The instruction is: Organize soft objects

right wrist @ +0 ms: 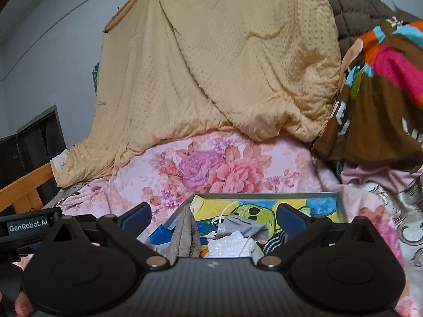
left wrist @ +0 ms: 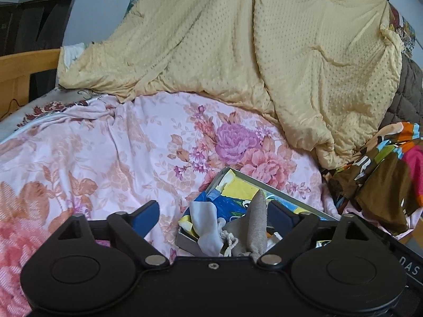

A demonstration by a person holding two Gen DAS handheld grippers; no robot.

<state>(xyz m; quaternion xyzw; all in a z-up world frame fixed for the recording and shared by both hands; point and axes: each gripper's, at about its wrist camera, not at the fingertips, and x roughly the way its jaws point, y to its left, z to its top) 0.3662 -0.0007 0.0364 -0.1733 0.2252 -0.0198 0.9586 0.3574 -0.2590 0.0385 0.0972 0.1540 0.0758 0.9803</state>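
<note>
A shallow grey tray (left wrist: pixel 275 188) with a colourful cartoon bottom lies on the floral bed sheet. It holds soft items: a beige drawstring pouch (left wrist: pixel 255 227) standing up, a white cloth (left wrist: pixel 208 224), and in the right wrist view a grey face mask (right wrist: pixel 242 224), a white padded piece (right wrist: pixel 230 245) and a striped sock (right wrist: pixel 275 241). The tray (right wrist: pixel 341 206) and the beige pouch (right wrist: pixel 183 235) also show in the right wrist view. My left gripper (left wrist: pixel 214 215) is open and empty above the tray's near end. My right gripper (right wrist: pixel 215 215) is open and empty above the tray.
A yellow dotted quilt (left wrist: pixel 238 52) is heaped behind the tray. A brown multicoloured garment (right wrist: pixel 383 92) lies at the right, with a brown quilted blanket (right wrist: pixel 351 2) behind it. A wooden bed frame (left wrist: pixel 23 71) and a dark cabinet (left wrist: pixel 37 21) stand at the left.
</note>
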